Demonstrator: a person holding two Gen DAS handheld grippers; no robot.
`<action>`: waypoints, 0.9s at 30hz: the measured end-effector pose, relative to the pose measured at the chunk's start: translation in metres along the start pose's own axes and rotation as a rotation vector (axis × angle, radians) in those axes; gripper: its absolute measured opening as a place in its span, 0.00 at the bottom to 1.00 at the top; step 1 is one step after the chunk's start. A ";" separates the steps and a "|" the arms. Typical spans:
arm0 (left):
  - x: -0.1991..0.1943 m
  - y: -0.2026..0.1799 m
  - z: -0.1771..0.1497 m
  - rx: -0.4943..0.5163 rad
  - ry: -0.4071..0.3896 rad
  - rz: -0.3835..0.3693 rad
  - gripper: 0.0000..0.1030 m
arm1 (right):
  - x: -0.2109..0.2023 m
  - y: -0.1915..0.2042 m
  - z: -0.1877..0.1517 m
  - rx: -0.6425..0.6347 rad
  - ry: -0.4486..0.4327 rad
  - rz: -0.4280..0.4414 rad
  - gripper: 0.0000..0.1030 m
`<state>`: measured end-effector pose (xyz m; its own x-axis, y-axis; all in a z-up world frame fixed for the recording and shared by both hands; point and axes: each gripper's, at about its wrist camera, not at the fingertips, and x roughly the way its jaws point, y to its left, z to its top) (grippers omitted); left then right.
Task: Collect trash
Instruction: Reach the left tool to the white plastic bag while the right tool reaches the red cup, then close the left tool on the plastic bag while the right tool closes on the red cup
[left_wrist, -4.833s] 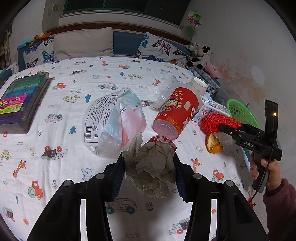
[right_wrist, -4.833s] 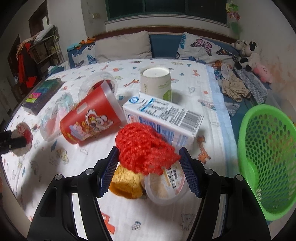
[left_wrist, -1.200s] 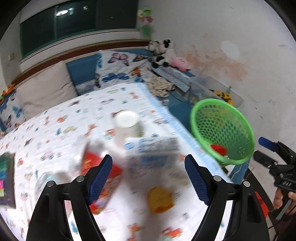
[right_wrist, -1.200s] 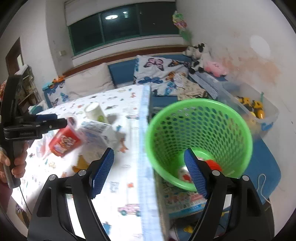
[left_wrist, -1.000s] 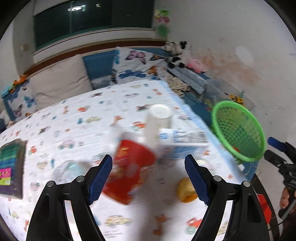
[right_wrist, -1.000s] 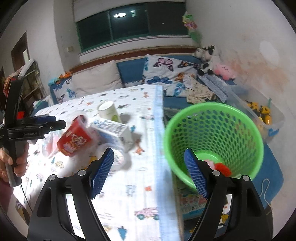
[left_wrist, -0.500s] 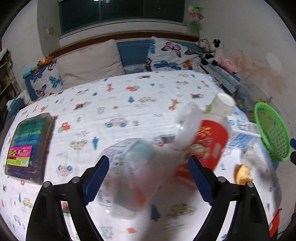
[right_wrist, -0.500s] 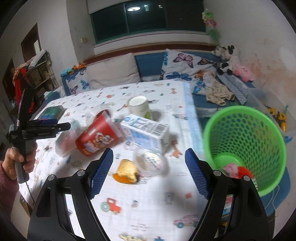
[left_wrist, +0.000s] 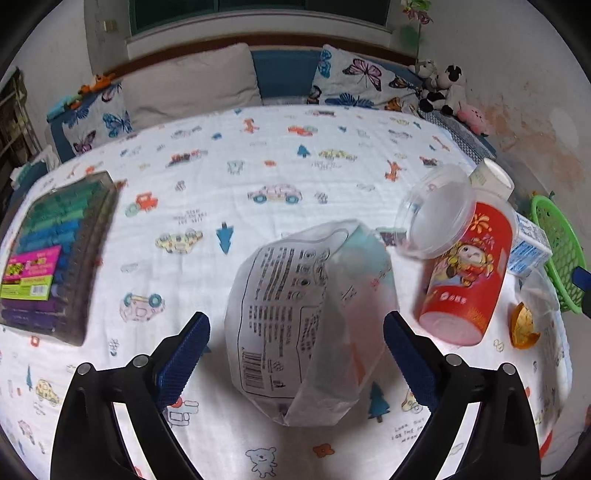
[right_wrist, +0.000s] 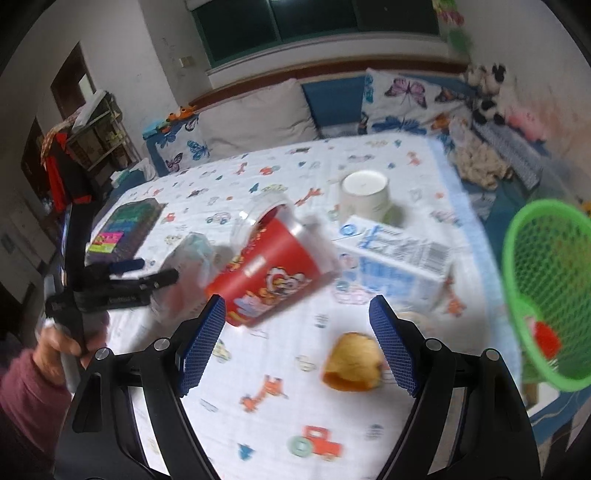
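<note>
now your left gripper (left_wrist: 295, 343) is spreading its jaws around the clear plastic bag (left_wrist: 310, 325) at the frame's centre, pads not touching it. your right gripper (right_wrist: 295, 343) is hanging unclenched and empty over the orange peel (right_wrist: 352, 363), with the green basket (right_wrist: 546, 288) sitting at the right edge.

- Ahead of you stands a bed (left_wrist: 258, 177) under a white sheet printed with cars and trees; beige and butterfly pillows (left_wrist: 192, 85) line its far edge
- A dark window (right_wrist: 314, 22) sits high in the far wall; stuffed toys (left_wrist: 439, 88) crowd the far right corner
- The right wall (left_wrist: 517, 92) looks stained; a cluttered shelf (right_wrist: 92, 136) stands at your left
</note>
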<state>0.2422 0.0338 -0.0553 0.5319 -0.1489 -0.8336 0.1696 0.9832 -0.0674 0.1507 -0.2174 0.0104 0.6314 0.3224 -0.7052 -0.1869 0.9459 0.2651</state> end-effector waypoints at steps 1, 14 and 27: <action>0.002 0.001 -0.001 0.001 0.004 -0.007 0.89 | 0.003 0.000 0.001 0.016 0.004 0.002 0.77; 0.017 -0.002 0.004 0.046 0.030 -0.079 0.86 | 0.059 -0.006 0.018 0.279 0.089 0.088 0.77; 0.035 0.000 0.012 0.059 0.065 -0.109 0.74 | 0.092 -0.022 0.019 0.446 0.112 0.146 0.76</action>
<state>0.2707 0.0272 -0.0781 0.4528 -0.2456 -0.8572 0.2731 0.9533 -0.1289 0.2277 -0.2095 -0.0478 0.5336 0.4754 -0.6995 0.0894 0.7908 0.6056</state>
